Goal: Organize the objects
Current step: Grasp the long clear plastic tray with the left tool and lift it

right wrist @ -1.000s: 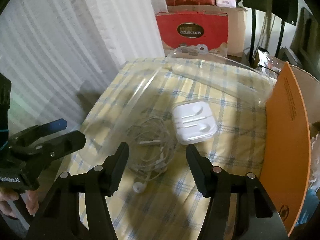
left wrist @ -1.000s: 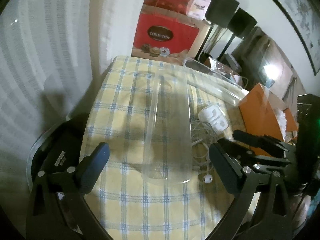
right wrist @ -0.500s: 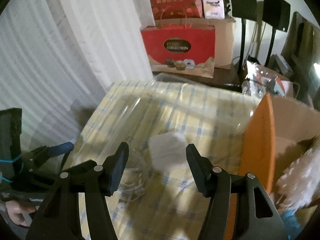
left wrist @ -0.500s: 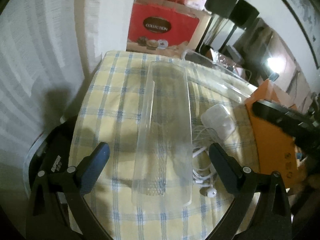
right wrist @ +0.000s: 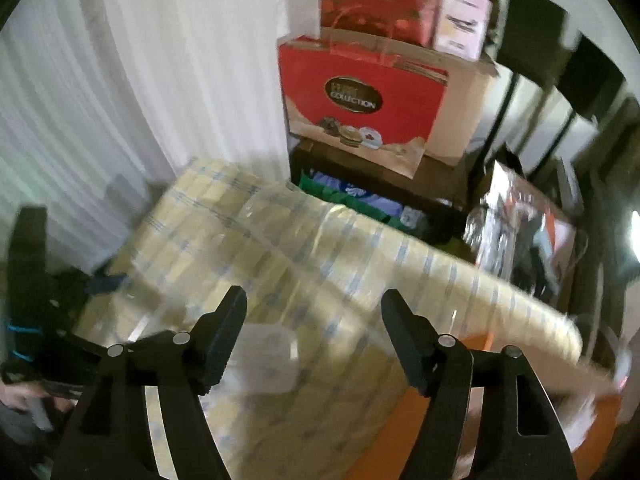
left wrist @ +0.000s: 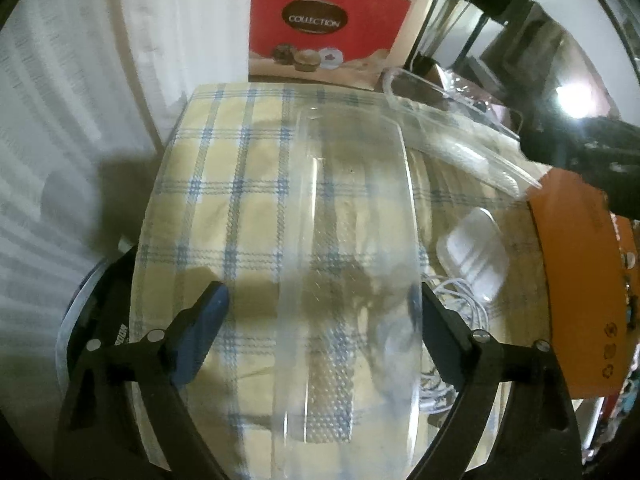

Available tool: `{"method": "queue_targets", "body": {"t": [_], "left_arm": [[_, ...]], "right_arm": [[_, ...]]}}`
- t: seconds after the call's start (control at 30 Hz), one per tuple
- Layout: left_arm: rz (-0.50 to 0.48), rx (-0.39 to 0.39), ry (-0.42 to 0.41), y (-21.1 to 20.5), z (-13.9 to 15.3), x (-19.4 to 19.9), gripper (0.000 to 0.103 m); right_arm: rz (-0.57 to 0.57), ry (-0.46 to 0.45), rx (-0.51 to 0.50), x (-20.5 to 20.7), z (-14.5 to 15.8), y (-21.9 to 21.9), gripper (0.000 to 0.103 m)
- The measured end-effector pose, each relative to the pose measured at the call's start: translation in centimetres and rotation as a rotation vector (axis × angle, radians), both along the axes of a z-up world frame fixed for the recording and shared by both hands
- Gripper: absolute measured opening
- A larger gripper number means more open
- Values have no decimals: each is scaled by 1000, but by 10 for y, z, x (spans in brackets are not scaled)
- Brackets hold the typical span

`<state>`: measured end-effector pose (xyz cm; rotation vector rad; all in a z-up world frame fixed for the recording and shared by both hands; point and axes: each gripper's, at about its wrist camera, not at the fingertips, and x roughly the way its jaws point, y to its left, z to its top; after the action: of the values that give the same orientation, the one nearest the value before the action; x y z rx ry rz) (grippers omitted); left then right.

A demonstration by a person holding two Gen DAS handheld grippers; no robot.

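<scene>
Spread over the round table, a yellow tablecloth with blue checks (left wrist: 248, 184), bearing everything in play. Lying lengthwise down the middle of it, a long clear plastic tray with thin walls and a dimpled floor (left wrist: 352, 240), near end between the jaws of the left gripper (left wrist: 320, 320). Closing now, those jaws, but apart from the walls on the left side at least; right pad hard against or just beside the tray's edge, impossible to say which. Probably light, springy and slick; likely to flex or skid if pinched across the full width, so better taken by one long wall near the rim. Standing at the right edge, an orange cardboard box (left wrist: 576, 280). Just left of it, a small white rounded plastic earphone case (left wrist: 472, 252), rigid and smooth, best grasped across its short sides. Beside that, a limp tangle of thin white earphone cable (left wrist: 456, 300), apt to trail and snag. Above the case, blurred, the right gripper (right wrist: 312, 316), jaws opening and holding nothing.
</scene>
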<state>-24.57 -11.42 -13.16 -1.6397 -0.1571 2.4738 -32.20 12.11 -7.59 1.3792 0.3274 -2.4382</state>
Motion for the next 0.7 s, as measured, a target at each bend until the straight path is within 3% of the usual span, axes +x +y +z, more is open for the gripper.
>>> {"method": "queue_targets", "body": {"t": [0.17,0.37,0.43,0.5,0.7], "left_arm": [[0,-13,-13,-2,-2,-6,84],[-15,-27,-21,2,-2,-15,84],[-20,-24,-30,3,-4,-18,79],[-22,-19,-37,3,-6,-20,64],[-22,-23,-32,1,-5,-22,54]], "right_arm": [[44,-55,119,-30,-26,-1,74],[84,-114,98,-48,-41,2,74],[121,-121,135,-52,-43,-5,77],[154,-133,190,-54,-46,-13,81],[202,-191,268,-62,-62,-22,84]]}}
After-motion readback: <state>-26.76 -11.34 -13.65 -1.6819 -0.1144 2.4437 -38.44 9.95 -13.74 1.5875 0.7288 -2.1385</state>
